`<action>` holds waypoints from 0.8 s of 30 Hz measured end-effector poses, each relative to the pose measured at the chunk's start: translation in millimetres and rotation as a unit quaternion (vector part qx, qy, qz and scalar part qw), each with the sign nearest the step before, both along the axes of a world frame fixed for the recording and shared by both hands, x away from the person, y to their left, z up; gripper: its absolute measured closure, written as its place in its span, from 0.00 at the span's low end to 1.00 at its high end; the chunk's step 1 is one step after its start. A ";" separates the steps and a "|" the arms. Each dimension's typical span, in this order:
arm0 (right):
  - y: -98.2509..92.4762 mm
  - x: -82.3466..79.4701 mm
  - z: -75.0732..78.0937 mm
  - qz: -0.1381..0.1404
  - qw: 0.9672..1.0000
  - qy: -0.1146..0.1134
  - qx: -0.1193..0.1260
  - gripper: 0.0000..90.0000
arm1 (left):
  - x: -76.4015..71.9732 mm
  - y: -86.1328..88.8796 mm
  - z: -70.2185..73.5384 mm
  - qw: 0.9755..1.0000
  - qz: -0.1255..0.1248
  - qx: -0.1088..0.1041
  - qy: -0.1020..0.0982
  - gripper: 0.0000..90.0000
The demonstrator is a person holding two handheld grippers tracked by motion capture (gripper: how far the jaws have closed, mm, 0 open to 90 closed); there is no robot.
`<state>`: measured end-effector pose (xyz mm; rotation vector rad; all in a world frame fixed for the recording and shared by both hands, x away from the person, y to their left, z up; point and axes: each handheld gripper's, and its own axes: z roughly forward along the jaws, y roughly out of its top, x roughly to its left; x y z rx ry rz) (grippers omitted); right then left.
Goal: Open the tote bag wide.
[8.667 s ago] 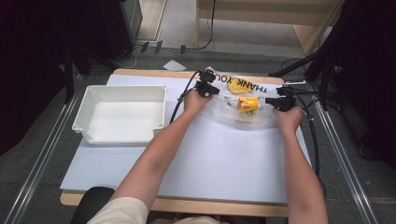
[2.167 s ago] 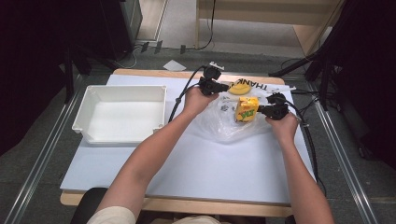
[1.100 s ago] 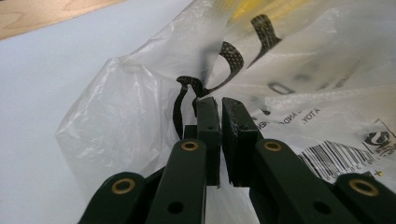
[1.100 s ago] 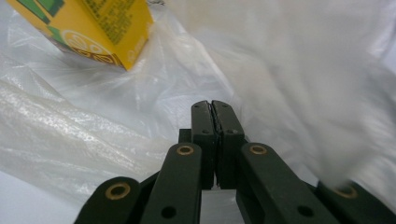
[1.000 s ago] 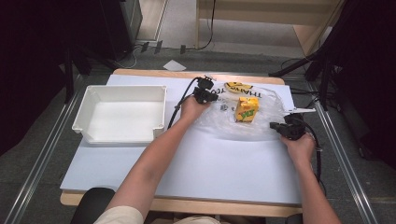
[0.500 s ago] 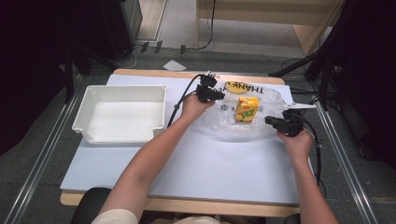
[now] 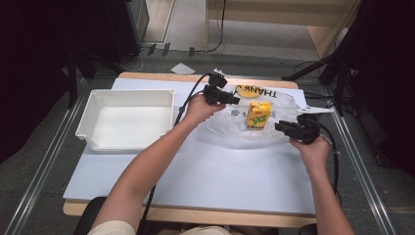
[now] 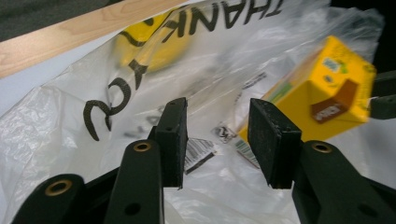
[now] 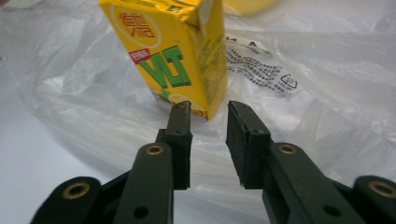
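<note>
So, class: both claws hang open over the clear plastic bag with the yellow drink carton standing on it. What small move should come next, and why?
Probably ease the right claw forward and close it on the yellow drink carton: its jaws, just opened, hold nothing, the carton stands upright just ahead on the clear plastic bag, and the white plastic tray waits.

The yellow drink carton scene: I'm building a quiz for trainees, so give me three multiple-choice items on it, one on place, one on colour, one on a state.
1. Where does the carton stand?
A in the white tray
B on the clear plastic bag
C on the floor

2. What colour is the tray?
A white
B blue
C black

3. How do the left gripper's jaws stand?
A shut on the carton
B shut on the bag
C apart, nothing gripped

Answers: 1 B, the bag spreads beneath it; 2 A, plainly white; 3 C, a gap shows between them.
</note>
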<state>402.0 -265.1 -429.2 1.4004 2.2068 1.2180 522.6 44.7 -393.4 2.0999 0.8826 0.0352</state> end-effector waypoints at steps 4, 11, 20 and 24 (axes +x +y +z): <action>3.7 -6.6 4.9 0.011 1.000 -0.001 0.004 0.75 | -6.6 2.0 10.2 1.000 -0.012 0.000 -0.008 0.60; 16.9 -24.6 8.0 0.037 0.999 0.009 0.003 0.70 | -21.2 7.1 28.9 0.999 -0.040 -0.006 -0.018 0.58; 34.8 -51.1 -1.9 0.073 0.997 0.016 0.010 0.65 | -35.0 7.6 29.5 0.997 -0.068 0.000 -0.022 0.55; 41.7 -60.7 -6.1 0.087 0.996 -0.001 -0.007 0.63 | -36.3 6.0 26.3 0.997 -0.075 0.006 -0.022 0.54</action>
